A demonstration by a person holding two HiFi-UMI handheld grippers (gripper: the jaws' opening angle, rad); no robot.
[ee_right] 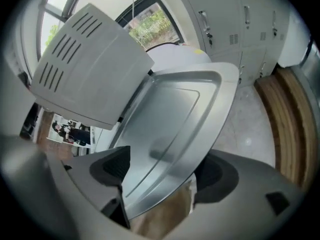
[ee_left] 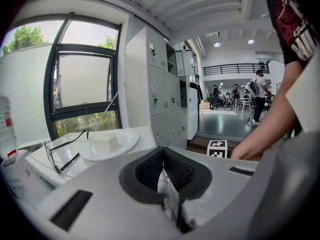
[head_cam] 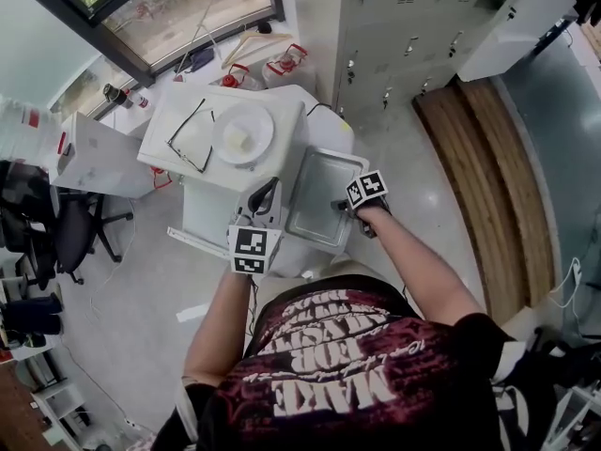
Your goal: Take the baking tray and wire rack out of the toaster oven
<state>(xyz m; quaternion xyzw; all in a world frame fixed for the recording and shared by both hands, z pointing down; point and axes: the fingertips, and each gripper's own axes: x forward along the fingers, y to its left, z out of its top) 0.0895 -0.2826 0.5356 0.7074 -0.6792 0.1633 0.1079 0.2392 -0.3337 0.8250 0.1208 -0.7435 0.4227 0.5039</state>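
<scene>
From the head view, both forearms reach forward. The left gripper (head_cam: 267, 192) points at the toaster oven's (head_cam: 211, 191) front, and a plate (head_cam: 242, 133) sits on the oven's top. The baking tray (head_cam: 324, 191) lies flat on the desk (head_cam: 331, 126), by the oven's right side.

In the left gripper view the jaws are pressed together.

In the right gripper view, the right gripper (ee_right: 157, 194) tilts down with its jaws spread wide. The tray's near rim lies between them, unpinched.

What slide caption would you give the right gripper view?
Right gripper, jaws open astride the baking tray's near rim, with the tray lying beside the white toaster oven.
</scene>
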